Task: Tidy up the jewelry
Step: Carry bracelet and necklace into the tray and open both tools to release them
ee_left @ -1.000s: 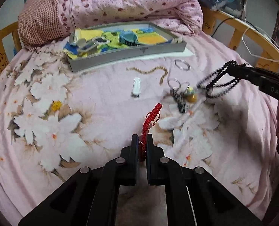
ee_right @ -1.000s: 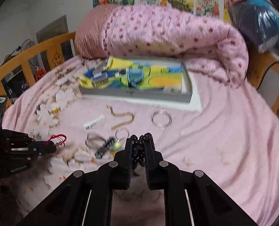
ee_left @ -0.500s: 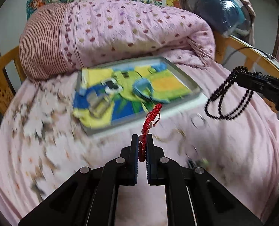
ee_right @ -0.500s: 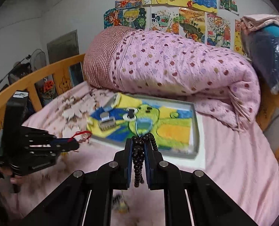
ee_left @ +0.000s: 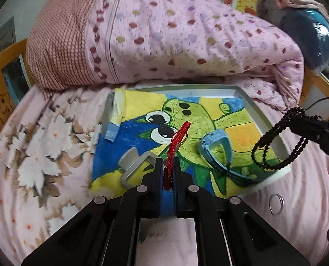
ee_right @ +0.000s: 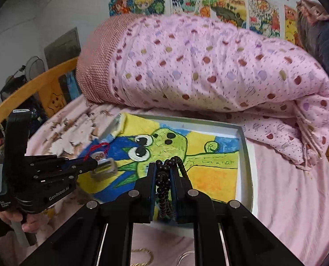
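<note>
Jewelry is split between the two grippers, both of which have moved from over the bedsheet to the tray [ee_left: 248,102] since a second ago. One red cord bracelet [ee_left: 175,144] is pinched in the closed left gripper [ee_left: 167,173], its free end arching over the tray's frog drawing. One string of dark beads [ee_right: 164,181] is clamped in the closed right gripper [ee_right: 163,177], its loops hanging above the tray's near right part.

Earlier both tools hovered over loose pieces on the flowered sheet, well short of the tray; the tray fills the middle of both views now.

Inside the tray, the left wrist view shows one blue watch [ee_left: 217,150], one grey clip-like piece [ee_left: 133,164] and one pale strip [ee_left: 115,119] at the left wall. Just outside the tray's near right corner lies one silver ring [ee_left: 276,204].

Only the right wrist view shows a gold chain [ee_right: 142,256] and a clear bangle [ee_right: 185,256] nearer than the tray, a hand [ee_right: 20,219] on the left tool, and drawings [ee_right: 208,2] on the wall. Behind the tray lies one rolled pink quilt [ee_left: 175,37].
</note>
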Available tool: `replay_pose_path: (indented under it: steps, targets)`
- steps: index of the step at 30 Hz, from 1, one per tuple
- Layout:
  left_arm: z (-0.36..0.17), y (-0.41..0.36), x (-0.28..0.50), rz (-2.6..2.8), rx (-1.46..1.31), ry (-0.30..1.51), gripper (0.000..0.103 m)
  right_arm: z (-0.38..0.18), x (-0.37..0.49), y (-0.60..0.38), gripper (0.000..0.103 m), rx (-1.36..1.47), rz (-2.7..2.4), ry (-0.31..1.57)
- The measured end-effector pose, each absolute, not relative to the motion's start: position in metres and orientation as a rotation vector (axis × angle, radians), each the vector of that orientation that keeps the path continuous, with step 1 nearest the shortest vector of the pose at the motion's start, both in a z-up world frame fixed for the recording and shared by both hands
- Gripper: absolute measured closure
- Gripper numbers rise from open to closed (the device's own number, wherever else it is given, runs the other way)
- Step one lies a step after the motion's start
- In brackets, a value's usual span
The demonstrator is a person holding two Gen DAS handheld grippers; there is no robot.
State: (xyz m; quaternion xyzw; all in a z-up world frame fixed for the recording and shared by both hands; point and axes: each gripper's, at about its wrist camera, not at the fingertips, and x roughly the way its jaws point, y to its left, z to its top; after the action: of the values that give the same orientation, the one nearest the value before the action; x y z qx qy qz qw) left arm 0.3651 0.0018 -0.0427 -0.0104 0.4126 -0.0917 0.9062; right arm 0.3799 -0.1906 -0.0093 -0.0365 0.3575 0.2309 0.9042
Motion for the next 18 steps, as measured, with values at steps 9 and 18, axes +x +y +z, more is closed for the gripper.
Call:
replay_pose_path:
  steps: [9,18]
  targets:
    - [-0.075,-0.021,0.38,-0.277,-0.002,0.918,0.097,-0.052,0.411,-0.197,0.092,-0.061,0.454,0.829]
    - [-0.091,-0.023,0.385,-0.27,-0.035,0.964,0.093,-0.077,0.413,-0.213,0.087,-0.001,0.425,0.873]
